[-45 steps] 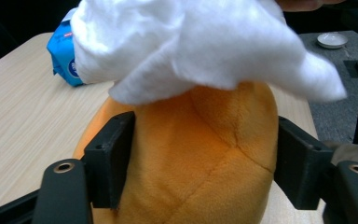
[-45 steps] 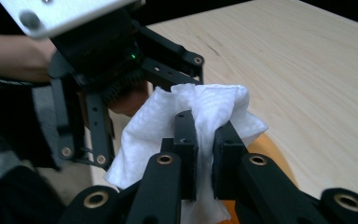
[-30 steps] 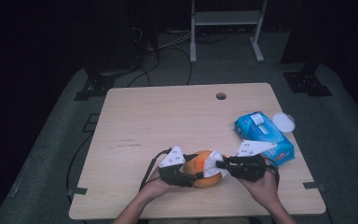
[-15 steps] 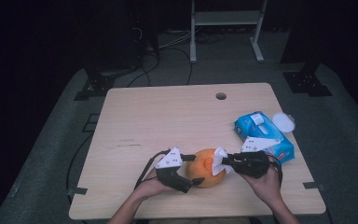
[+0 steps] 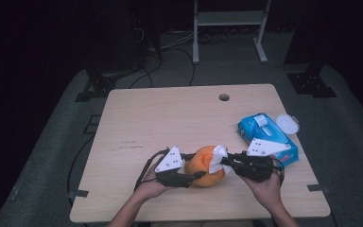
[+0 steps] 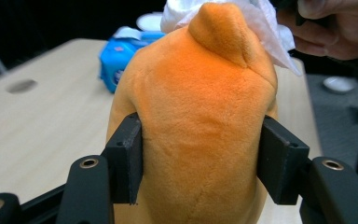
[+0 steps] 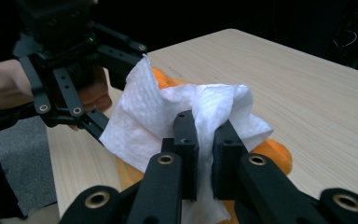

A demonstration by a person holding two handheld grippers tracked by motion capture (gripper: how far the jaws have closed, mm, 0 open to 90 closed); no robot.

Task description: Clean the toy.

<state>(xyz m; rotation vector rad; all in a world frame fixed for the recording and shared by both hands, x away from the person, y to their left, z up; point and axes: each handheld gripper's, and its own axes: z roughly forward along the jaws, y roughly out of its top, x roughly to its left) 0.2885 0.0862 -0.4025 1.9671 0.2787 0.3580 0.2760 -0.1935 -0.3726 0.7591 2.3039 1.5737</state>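
Orange plush toy (image 6: 200, 116) sits at the near middle of the desk (image 5: 170, 118), squeezed between the left tongs (image 5: 194, 174), whose jaws have just been closing on its sides. Its long axis rises away from them toward the right tongs (image 7: 204, 140), which pinch a white tissue (image 7: 168, 116) against its top. The wooden desk stands in a dark room; a blue tissue pack (image 5: 264, 137) lies right.

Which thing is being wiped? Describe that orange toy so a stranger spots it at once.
Start at the wooden table and go to its near edge, where the two hands meet. Between the left gripper and the right gripper sits the orange plush toy, clamped at its sides by the left jaws, which have just been closing. It is the one soft, orange thing, unlike the blue tissue pack and the white tissue.
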